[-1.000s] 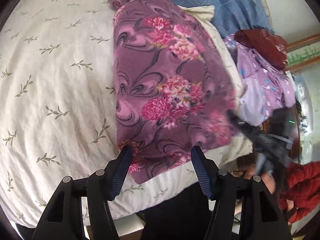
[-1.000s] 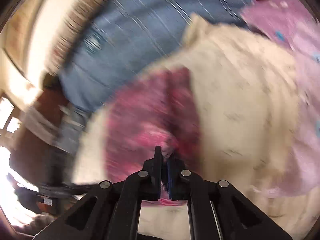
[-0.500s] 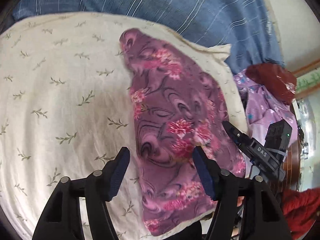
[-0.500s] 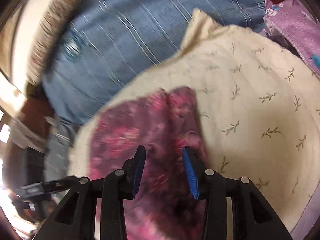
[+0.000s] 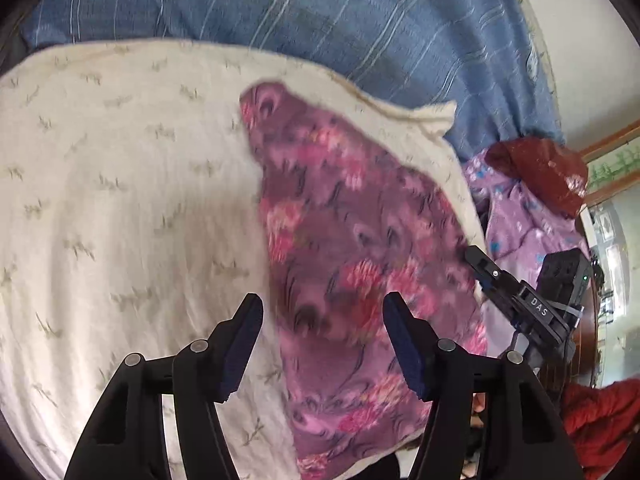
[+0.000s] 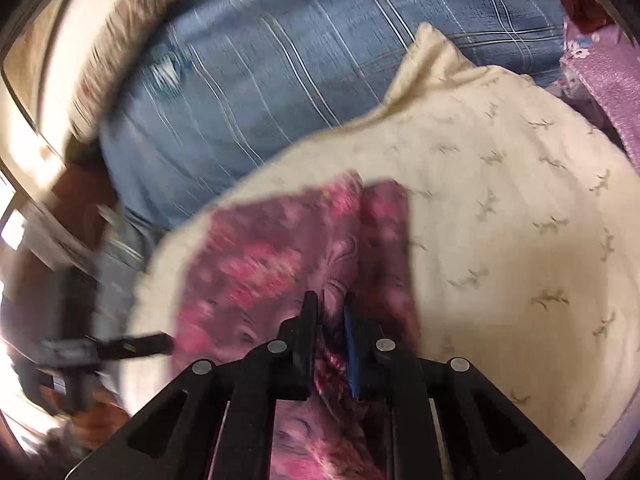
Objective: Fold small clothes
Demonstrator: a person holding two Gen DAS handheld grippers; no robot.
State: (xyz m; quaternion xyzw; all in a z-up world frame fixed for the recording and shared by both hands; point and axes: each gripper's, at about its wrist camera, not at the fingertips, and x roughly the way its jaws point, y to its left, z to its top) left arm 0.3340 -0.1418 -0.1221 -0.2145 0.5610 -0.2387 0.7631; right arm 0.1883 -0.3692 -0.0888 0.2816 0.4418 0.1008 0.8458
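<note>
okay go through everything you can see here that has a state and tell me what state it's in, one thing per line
Floral garment: folded into a long strip, lying flat on the pillow.
Cream pillow: lying on the blue bedding, garment on top.
Left claw: open, above the garment, holding nothing.
Right claw: jaws narrow and just closing, garment fabric between them; a firm pinch cannot be told.
Lilac clothing: crumpled, unfolded, beside the pillow.
Red cloth: bunched up on the lilac clothing.

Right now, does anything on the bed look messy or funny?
Mostly tidy. The purple flowered garment lies folded on the cream leaf-print cloth, but slanted, with its near end hanging past the cloth's edge. The right gripper has been closing over a raised crease. A lilac garment and red bag sit heaped beside it.
</note>
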